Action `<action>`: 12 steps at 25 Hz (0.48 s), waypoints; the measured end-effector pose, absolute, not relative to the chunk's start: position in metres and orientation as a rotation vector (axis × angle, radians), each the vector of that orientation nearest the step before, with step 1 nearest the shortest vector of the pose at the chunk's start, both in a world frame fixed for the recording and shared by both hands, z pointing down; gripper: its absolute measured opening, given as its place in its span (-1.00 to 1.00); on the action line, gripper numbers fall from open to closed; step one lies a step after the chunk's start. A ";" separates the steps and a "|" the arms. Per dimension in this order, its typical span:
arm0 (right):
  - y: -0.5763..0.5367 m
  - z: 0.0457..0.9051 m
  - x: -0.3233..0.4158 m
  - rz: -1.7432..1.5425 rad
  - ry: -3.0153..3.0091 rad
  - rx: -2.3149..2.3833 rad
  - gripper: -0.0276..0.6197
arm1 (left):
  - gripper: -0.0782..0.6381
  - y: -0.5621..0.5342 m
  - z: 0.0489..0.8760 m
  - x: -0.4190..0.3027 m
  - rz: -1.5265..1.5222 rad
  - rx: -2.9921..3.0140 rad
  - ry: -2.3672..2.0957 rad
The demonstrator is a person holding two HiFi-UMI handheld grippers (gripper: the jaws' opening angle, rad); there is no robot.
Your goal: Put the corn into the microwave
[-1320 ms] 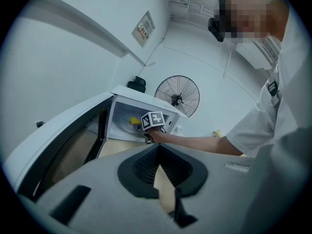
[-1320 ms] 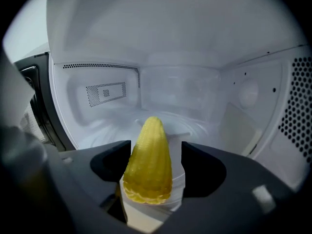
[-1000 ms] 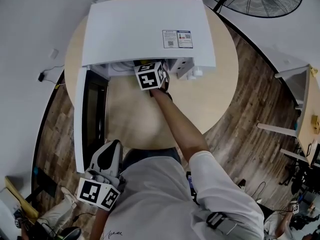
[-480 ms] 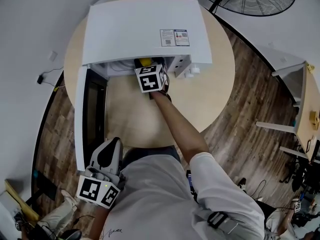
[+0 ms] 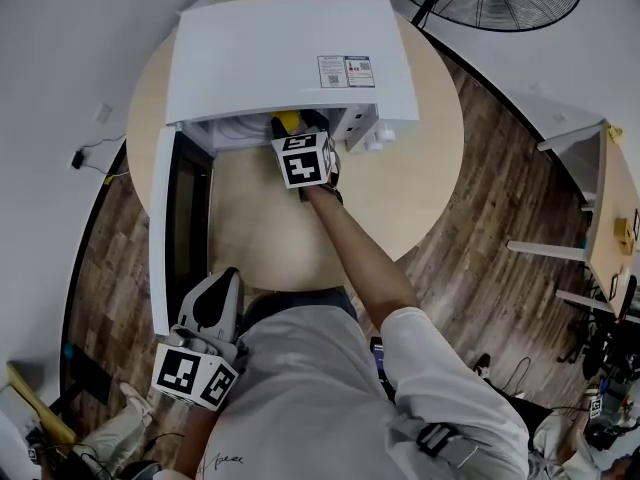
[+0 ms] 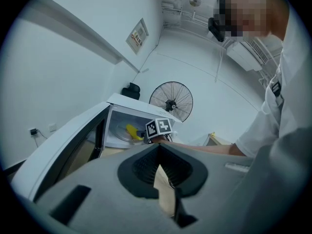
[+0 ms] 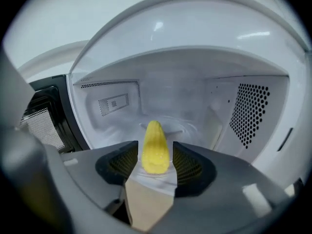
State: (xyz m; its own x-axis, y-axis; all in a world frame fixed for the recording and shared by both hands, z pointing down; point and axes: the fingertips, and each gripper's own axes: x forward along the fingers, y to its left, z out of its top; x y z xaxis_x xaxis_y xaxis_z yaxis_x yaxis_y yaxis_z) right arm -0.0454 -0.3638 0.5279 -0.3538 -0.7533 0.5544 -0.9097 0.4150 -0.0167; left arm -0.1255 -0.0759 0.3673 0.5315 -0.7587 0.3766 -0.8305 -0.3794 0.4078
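1. Head view: a white microwave [image 5: 290, 53] stands on a round wooden counter [image 5: 410, 198], its door [image 5: 163, 238] swung wide to the left. The right gripper [image 5: 300, 128] reaches to the mouth of the cavity, and only a yellow scrap of the corn [image 5: 286, 122] shows beside it. The left gripper [image 5: 220, 280] hangs low by the door's free edge, close to the person's body.
2. The right gripper view alone looks into the cavity. The corn lies on the glass turntable [image 7: 183, 126], its tip towards the back wall, framed between the two jaws. The jaws have just been closing in, yet a thin gap shows on each side of the cob, so this gripper is released, not grasping.
3. The left gripper view shows what the head view cannot: its own jaws are clenched together at the tips with nothing between them. Beyond them it sees the open microwave from the side, the corn inside, and a standing fan [image 6: 170, 101] behind.
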 end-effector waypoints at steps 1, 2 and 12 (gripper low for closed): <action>-0.362 0.526 -0.044 0.450 -2.209 1.417 -0.18 | -0.80 -0.075 0.367 -0.126 0.167 2.220 -1.283; -0.359 0.524 -0.043 0.454 -2.211 1.423 -0.18 | -0.80 -0.075 0.366 -0.125 0.166 2.224 -1.281; -0.332 0.503 -0.034 0.449 -2.230 1.450 -0.28 | -0.80 -0.068 0.356 -0.123 0.133 2.266 -1.269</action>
State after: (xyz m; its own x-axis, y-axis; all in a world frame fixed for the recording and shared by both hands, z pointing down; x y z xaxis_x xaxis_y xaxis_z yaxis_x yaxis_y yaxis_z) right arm -0.0337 -0.3323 0.5033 -0.3529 -0.7741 0.5255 -0.9171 0.3974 -0.0305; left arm -0.1233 -0.0677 0.3559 0.5528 -0.7633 0.3342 -0.8161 -0.4150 0.4022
